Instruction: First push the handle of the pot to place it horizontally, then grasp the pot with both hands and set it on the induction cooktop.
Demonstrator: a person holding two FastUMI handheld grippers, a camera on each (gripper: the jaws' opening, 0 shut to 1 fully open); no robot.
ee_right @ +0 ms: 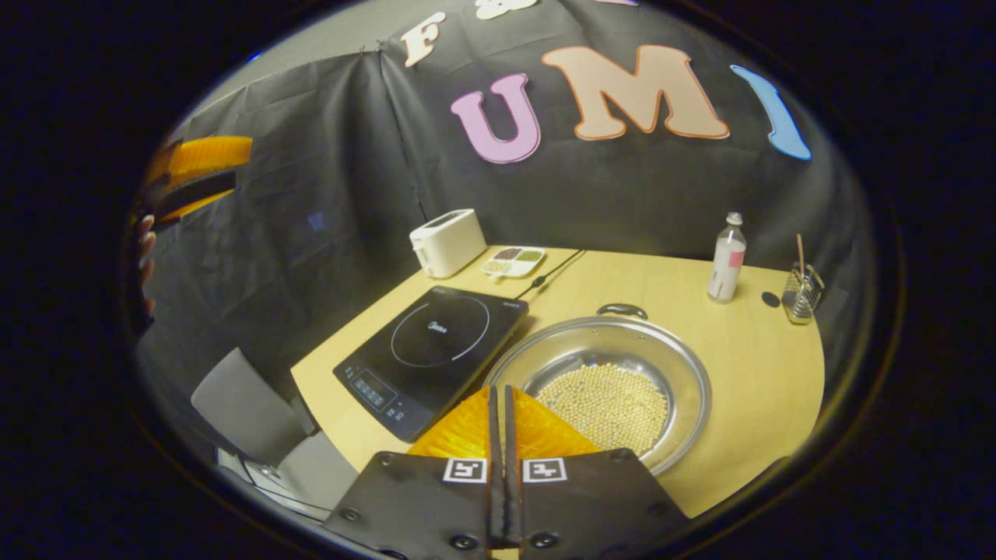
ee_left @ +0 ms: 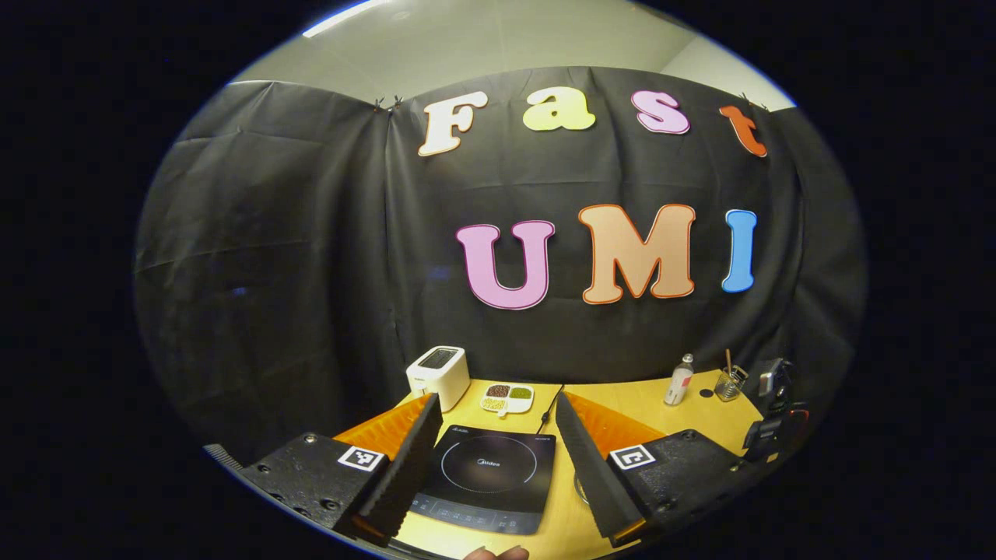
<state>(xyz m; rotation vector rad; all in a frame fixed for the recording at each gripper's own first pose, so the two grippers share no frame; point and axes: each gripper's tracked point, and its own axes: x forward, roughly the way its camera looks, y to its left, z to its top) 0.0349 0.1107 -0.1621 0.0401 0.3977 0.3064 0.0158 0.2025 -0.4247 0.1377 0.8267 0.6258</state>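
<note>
A wide steel pot (ee_right: 685,365) with pale beans in it rests on the yellow table (ee_right: 747,373), just right of the black induction cooktop (ee_right: 436,346). One dark pot handle (ee_right: 622,311) shows at its far rim. My right gripper (ee_right: 500,390) is shut, its fingers pressed together with nothing seen between them, and its tips hang over the pot's near-left rim. What lies under them is hidden. My left gripper (ee_left: 498,412) is open and held high, with the cooktop (ee_left: 486,478) showing between its fingers. The left gripper (ee_right: 194,175) and its hand (ee_right: 145,257) also appear at the far left.
A white toaster (ee_right: 449,241) and a divided dish of beans (ee_right: 513,261) stand behind the cooktop, whose cord (ee_right: 554,274) runs back. A bottle (ee_right: 727,267) and a wire holder (ee_right: 801,294) are at the back right. A grey chair (ee_right: 249,412) stands by the table's left edge.
</note>
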